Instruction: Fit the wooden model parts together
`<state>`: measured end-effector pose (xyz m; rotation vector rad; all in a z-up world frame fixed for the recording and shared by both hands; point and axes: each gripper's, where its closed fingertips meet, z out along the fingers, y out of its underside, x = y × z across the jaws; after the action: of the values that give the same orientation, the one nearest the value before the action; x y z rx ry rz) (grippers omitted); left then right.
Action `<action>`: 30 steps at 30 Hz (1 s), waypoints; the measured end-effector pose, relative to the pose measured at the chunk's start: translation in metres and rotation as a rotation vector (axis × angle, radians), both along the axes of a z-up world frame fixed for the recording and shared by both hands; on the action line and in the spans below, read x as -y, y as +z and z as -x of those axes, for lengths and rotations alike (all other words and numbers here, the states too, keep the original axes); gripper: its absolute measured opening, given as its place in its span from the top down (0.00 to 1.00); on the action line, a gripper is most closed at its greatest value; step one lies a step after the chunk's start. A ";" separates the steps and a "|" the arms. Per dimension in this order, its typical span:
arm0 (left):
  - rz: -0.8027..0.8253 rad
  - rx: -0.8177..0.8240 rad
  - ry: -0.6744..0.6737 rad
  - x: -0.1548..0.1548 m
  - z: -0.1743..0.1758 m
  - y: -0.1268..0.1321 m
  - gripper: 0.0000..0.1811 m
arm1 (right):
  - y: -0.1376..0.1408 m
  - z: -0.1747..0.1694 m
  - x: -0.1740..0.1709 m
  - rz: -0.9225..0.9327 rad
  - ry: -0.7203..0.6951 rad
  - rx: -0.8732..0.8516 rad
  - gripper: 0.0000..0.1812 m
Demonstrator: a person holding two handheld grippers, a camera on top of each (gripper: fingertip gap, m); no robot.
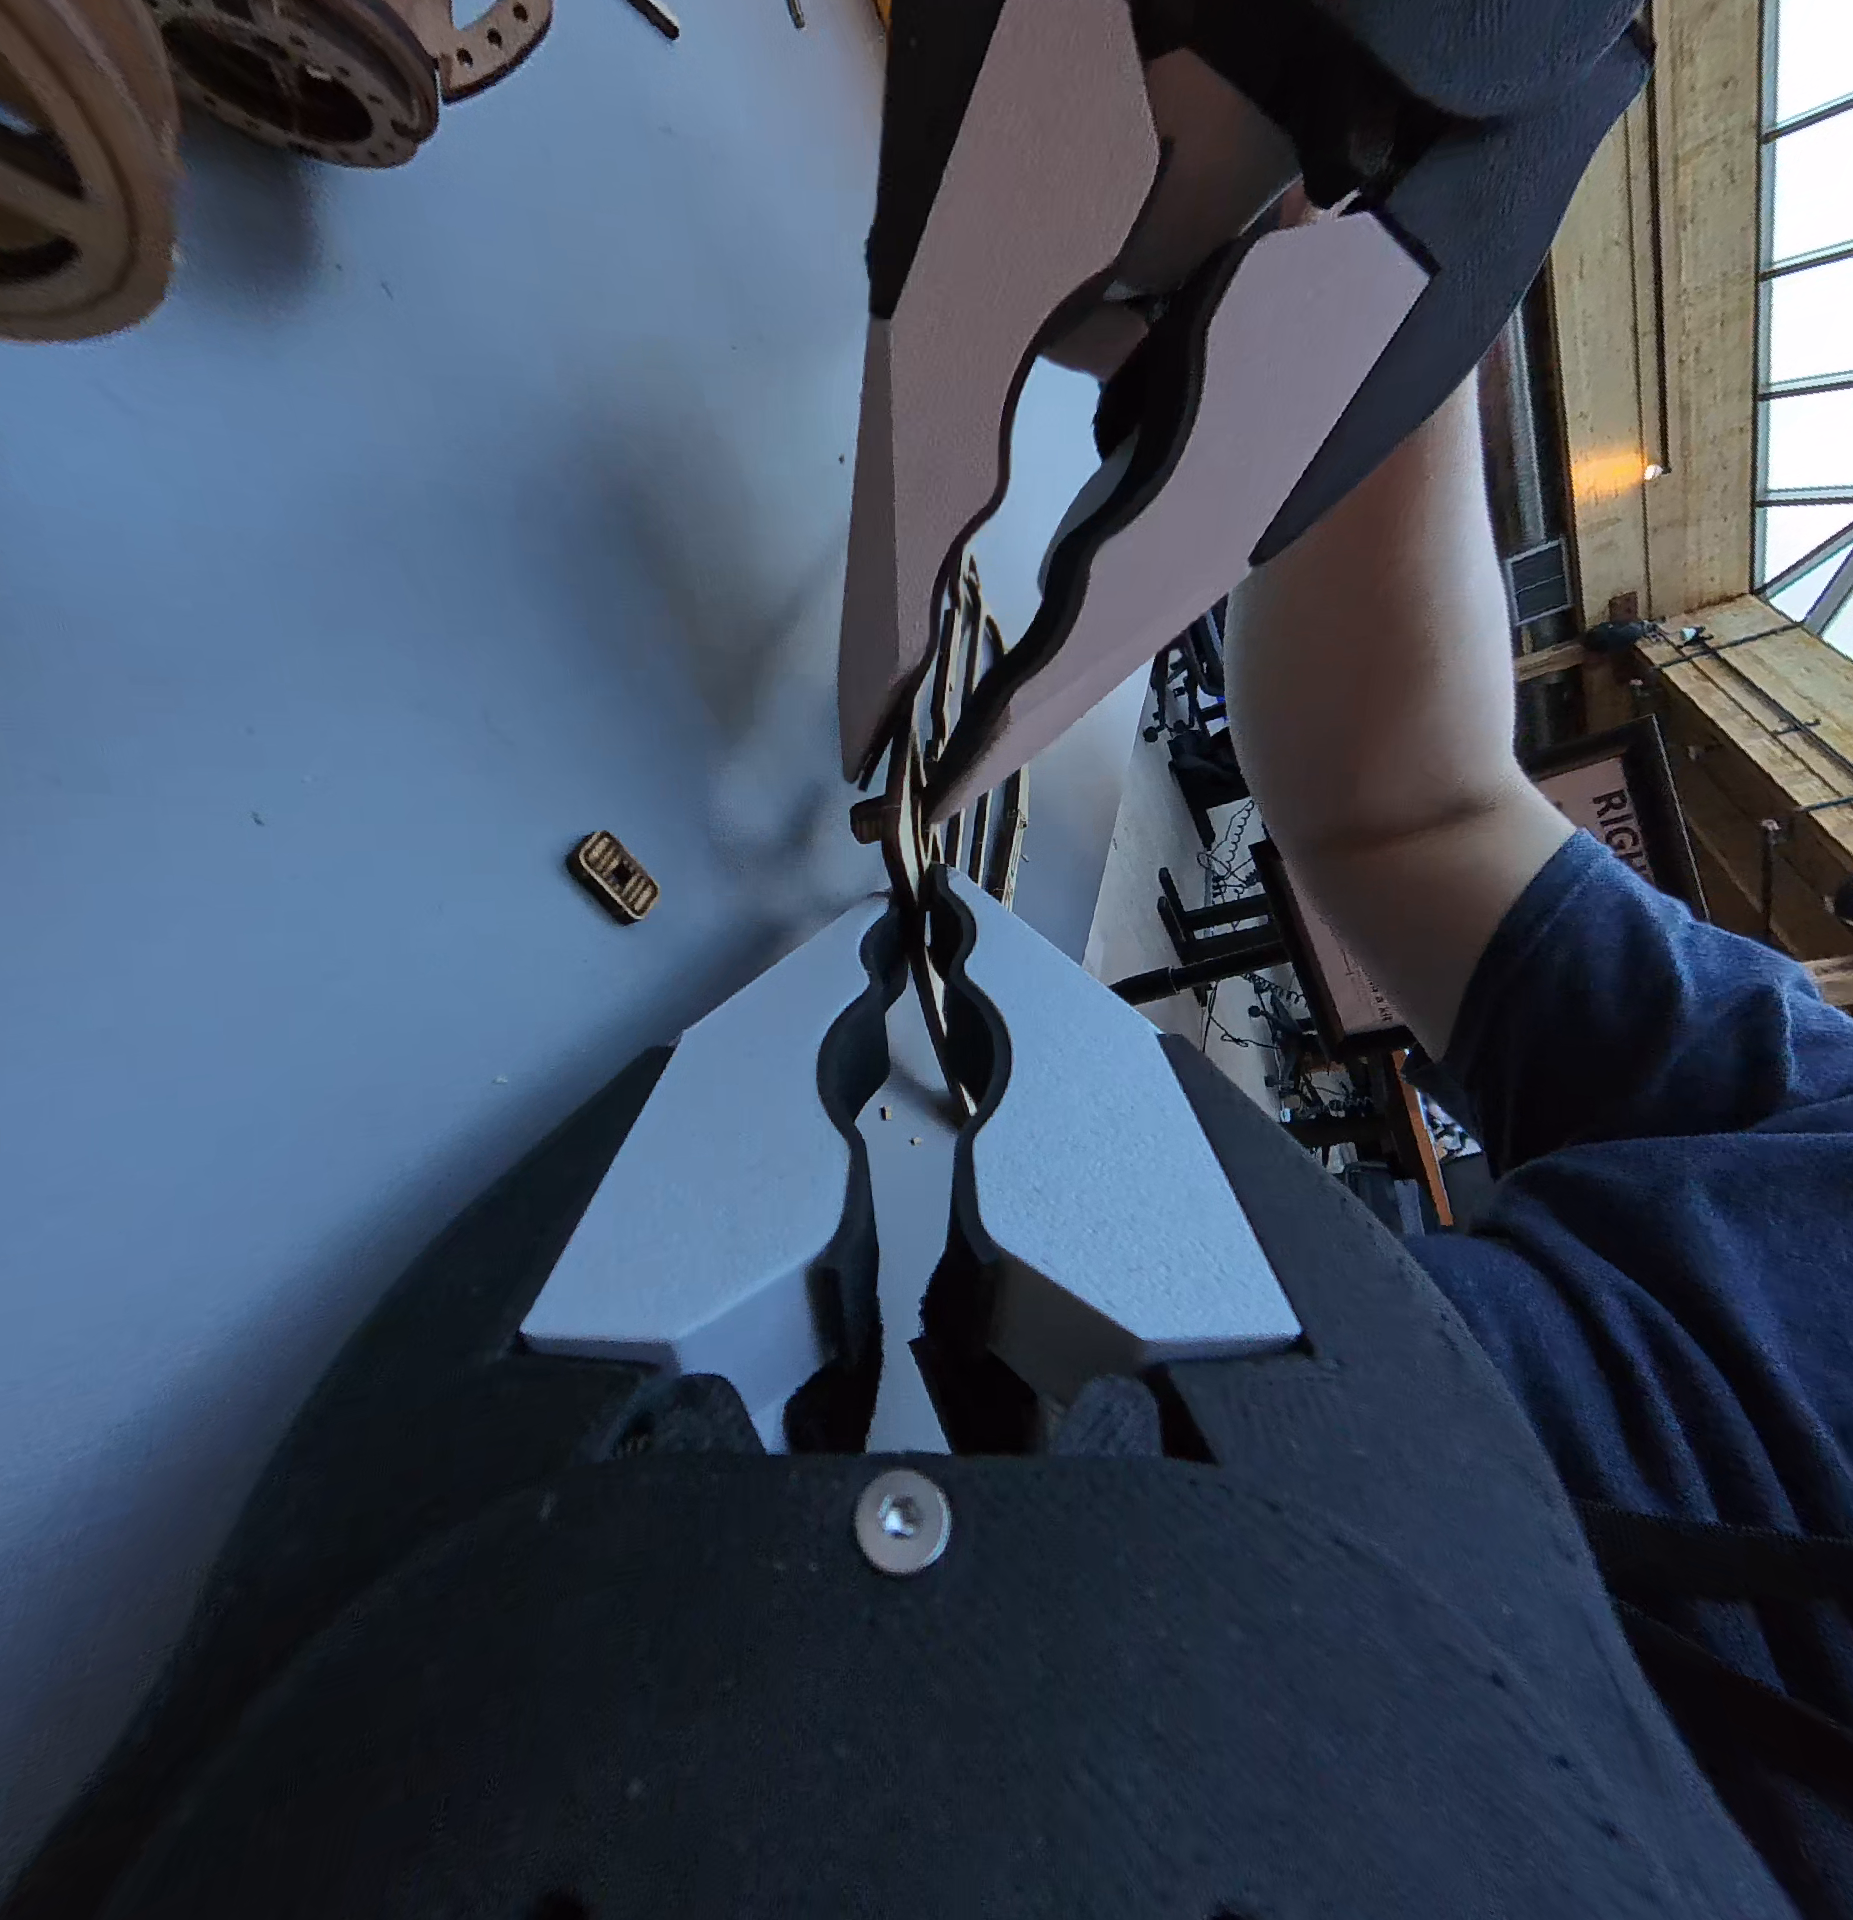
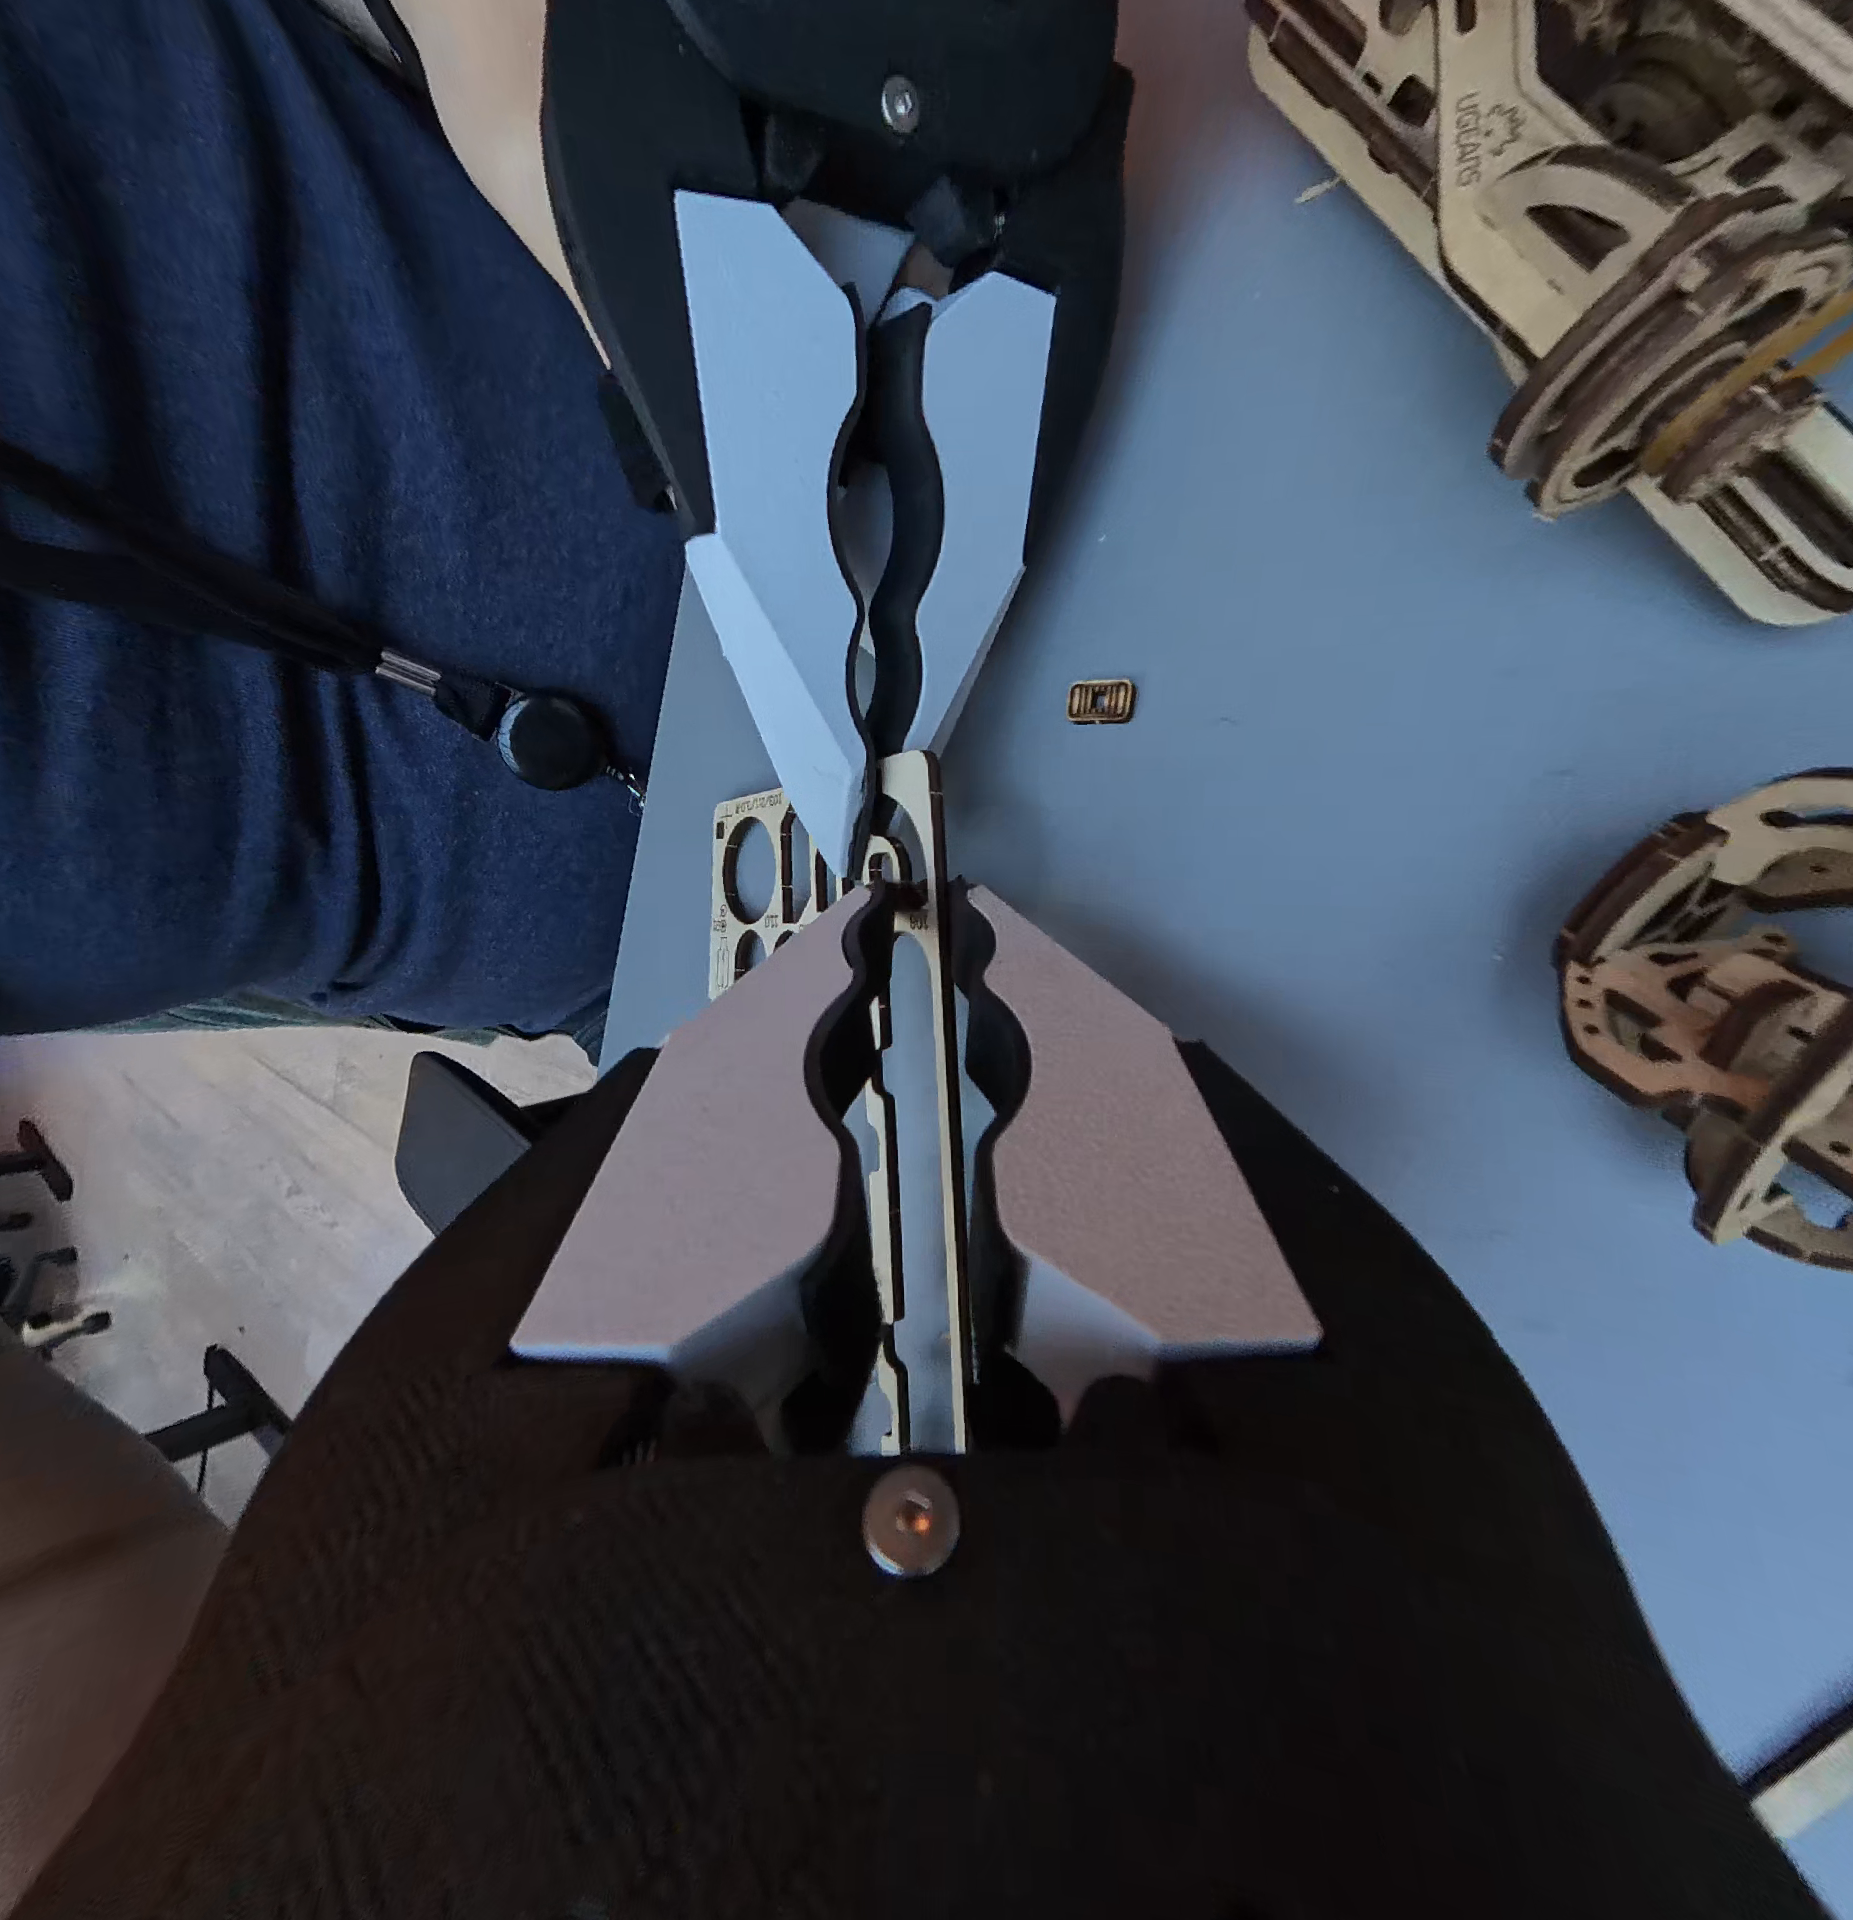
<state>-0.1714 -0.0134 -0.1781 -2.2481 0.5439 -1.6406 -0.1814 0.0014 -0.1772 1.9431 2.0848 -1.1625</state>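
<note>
A thin wooden strip (image 2: pixel 914 805) with a long slot is clamped in both grippers above the blue-grey table (image 2: pixel 1317 935). My right gripper (image 2: pixel 917 888) is shut on its near part. My left gripper (image 2: pixel 872 774) reaches in from above in that view and pinches its far end. In the left wrist view the strip (image 1: pixel 927 997) runs edge-on between the shut fingers of my left gripper (image 1: pixel 917 909), and my right gripper (image 1: pixel 896 779) meets it tip to tip. A plywood sheet with round cut-outs (image 2: pixel 756 883) shows behind the tips; I cannot tell whether it joins the strip.
A small rectangular wooden piece (image 2: pixel 1101 701) lies loose on the table, also in the left wrist view (image 1: pixel 613 878). Two built wooden assemblies (image 2: pixel 1628 260) (image 2: pixel 1732 1039) stand at the right. The table edge and the person's blue shirt (image 2: pixel 278 520) are at the left. The grippers are tip to tip, or close to it.
</note>
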 end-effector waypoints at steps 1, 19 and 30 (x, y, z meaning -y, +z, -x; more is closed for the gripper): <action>0.002 0.001 0.000 0.000 0.000 0.000 0.99 | 0.001 -0.001 -0.001 0.008 -0.010 -0.007 0.95; -0.037 0.003 -0.009 0.002 -0.001 0.003 0.99 | 0.001 -0.005 -0.001 -0.124 -0.020 0.130 0.94; -0.090 0.086 -0.003 0.003 0.005 0.017 1.00 | 0.049 -0.046 -0.041 -0.166 -0.427 -0.295 0.81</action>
<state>-0.1760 -0.0168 -0.1608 -2.1031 0.5870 -1.6710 -0.1352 0.0422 -0.1281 2.5234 2.0052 -1.4701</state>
